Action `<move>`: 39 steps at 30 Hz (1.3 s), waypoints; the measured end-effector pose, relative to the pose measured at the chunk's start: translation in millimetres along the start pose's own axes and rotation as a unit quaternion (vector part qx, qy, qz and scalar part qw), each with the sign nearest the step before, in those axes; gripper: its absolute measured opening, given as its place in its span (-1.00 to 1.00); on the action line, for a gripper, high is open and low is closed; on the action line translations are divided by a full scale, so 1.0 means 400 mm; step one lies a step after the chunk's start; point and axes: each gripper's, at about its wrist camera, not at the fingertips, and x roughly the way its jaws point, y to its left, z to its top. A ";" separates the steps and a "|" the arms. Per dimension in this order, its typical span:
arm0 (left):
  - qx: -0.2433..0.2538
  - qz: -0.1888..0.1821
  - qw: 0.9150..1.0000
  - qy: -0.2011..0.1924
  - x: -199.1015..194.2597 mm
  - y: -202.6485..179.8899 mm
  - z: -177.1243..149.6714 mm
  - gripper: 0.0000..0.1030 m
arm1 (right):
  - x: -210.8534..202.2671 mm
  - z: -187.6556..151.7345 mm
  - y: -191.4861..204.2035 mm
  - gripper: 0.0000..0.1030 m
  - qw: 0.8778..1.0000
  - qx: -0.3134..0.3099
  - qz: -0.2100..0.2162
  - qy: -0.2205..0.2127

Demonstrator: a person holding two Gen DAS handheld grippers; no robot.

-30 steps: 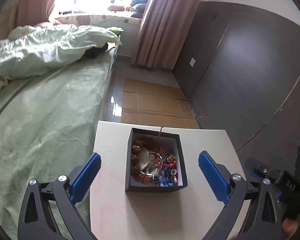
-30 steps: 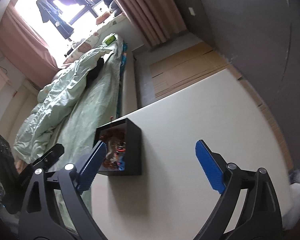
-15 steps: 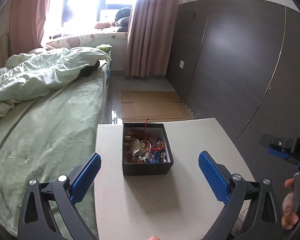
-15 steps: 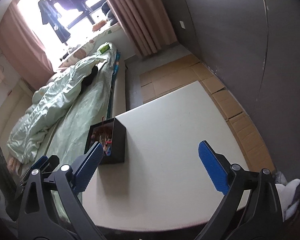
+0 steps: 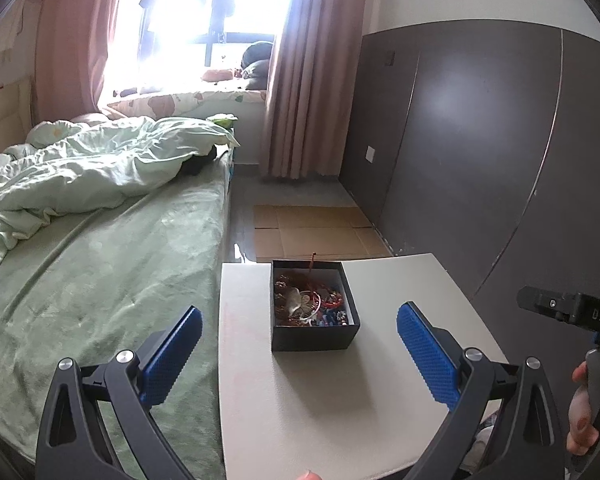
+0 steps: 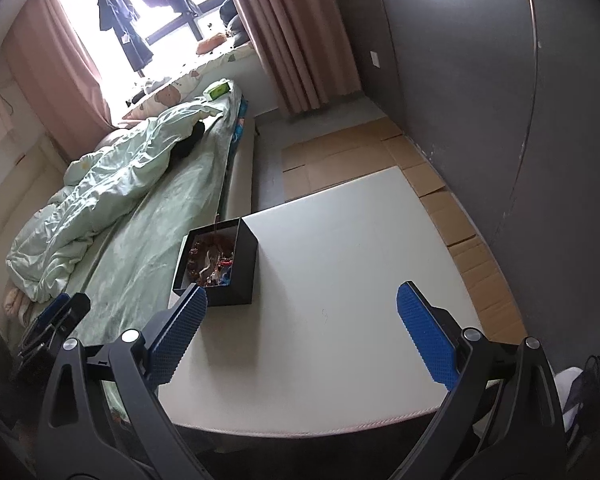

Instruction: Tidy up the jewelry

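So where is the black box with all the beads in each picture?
Left wrist view: the black jewelry box sits centre frame on the white table, between the open left gripper fingers, closer to the bed-side edge.
Right wrist view: the same box is left of centre, at the table's bed-side edge, just beyond the right gripper's left fingertip.
Shared landmark: the green bed.

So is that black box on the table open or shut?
Open. The black box has no lid on, and tangled beads and bracelets show inside.
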 end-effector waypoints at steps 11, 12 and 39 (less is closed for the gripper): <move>-0.003 0.003 1.000 -0.002 -0.003 0.016 -0.002 0.84 | 0.023 -0.005 0.013 0.86 1.000 -0.009 -0.001 0.013; -0.004 0.002 1.000 -0.002 -0.002 0.016 -0.002 0.84 | 0.025 -0.007 0.015 0.86 1.000 -0.010 -0.003 0.014; -0.001 0.007 1.000 0.005 -0.012 0.019 -0.009 0.84 | 0.038 -0.032 0.028 0.85 0.999 -0.021 -0.012 0.024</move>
